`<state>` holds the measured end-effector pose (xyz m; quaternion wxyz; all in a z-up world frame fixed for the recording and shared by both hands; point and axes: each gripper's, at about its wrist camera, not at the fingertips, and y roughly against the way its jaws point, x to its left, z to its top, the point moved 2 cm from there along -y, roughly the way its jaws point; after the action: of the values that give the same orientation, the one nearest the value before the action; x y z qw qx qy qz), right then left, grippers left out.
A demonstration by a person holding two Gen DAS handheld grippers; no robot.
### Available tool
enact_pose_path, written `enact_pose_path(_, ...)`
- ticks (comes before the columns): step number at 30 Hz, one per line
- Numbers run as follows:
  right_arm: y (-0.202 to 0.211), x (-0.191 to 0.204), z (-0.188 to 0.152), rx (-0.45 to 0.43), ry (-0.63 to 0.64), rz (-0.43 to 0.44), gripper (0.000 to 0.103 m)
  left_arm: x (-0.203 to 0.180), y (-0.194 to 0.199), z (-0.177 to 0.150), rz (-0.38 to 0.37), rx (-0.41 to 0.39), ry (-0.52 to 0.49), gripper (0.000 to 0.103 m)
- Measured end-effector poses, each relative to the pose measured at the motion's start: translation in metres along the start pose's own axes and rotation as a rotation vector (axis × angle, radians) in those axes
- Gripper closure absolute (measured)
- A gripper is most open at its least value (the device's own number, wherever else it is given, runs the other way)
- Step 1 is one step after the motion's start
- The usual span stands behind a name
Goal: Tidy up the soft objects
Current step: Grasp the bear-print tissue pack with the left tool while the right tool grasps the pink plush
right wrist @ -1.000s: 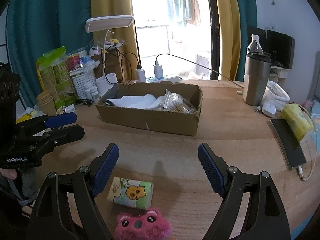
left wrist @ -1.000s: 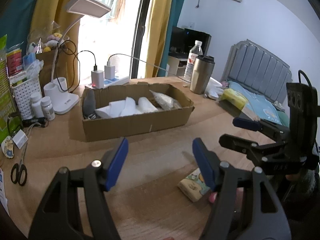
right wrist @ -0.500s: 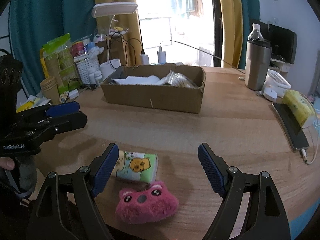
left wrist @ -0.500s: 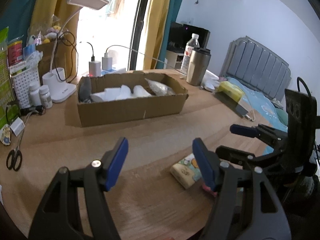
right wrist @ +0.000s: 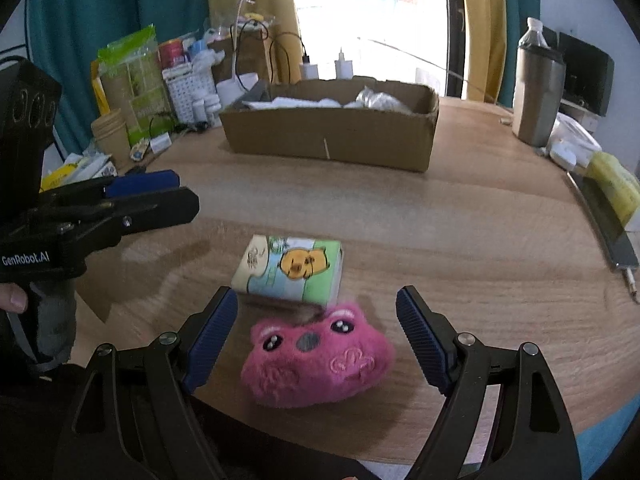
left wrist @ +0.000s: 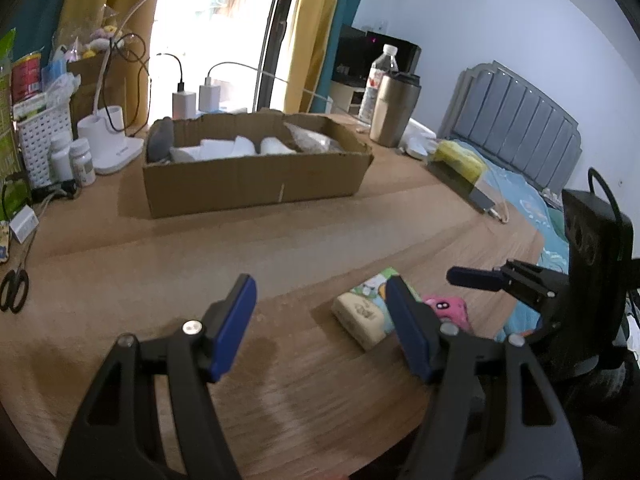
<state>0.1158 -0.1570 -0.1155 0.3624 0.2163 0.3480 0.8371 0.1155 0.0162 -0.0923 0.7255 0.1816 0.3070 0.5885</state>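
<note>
A pink plush toy (right wrist: pixel 318 354) lies near the table's front edge, between the open fingers of my right gripper (right wrist: pixel 318 330). A tissue pack with a cartoon print (right wrist: pixel 290 270) lies just beyond it, touching the plush. In the left wrist view the pack (left wrist: pixel 366 312) and plush (left wrist: pixel 448 310) sit to the right of my open, empty left gripper (left wrist: pixel 322 324). A cardboard box (right wrist: pixel 332 136) holding white soft items stands farther back; it also shows in the left wrist view (left wrist: pixel 256 178). The left gripper (right wrist: pixel 160 196) appears at the left of the right wrist view.
A steel tumbler (right wrist: pixel 536 96) and water bottle (left wrist: pixel 378 74) stand at the back right. A phone (right wrist: pixel 608 224) and yellow pack (right wrist: pixel 616 184) lie at the right edge. A lamp base (left wrist: pixel 108 144), pill bottles (left wrist: pixel 82 156), basket and scissors (left wrist: pixel 14 290) crowd the left.
Both grippers have pulled back and lowered toward the table's front edge. The plush now sits between the right gripper's fingers; the box looks farther away.
</note>
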Motion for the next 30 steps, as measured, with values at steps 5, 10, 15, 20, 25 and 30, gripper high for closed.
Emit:
enact_pose_path(5,-0.004,0.0,-0.008,0.025,0.007,0.003,0.019,0.001,-0.004,-0.006,0.001,0.023,0.002,0.035)
enact_pose_path(10,-0.009,-0.003,-0.014,0.044,0.015,-0.015,0.019,-0.001,-0.01,-0.011,0.0,0.051,-0.002,0.035)
enact_pose_path(15,-0.008,-0.015,-0.018,0.044,0.002,-0.04,0.037,-0.007,-0.017,-0.012,-0.006,0.07,-0.015,0.035)
enact_pose_path(20,-0.007,-0.027,-0.017,0.033,-0.019,-0.05,0.038,-0.017,-0.027,-0.011,-0.012,0.092,-0.036,0.035)
enact_pose_path(25,-0.005,-0.042,-0.014,0.006,-0.042,-0.054,0.04,-0.032,-0.039,-0.009,-0.024,0.128,-0.077,0.034)
enact_pose_path(30,-0.003,-0.058,-0.01,-0.018,-0.065,-0.054,0.041,-0.049,-0.052,-0.009,-0.027,0.16,-0.119,0.028)
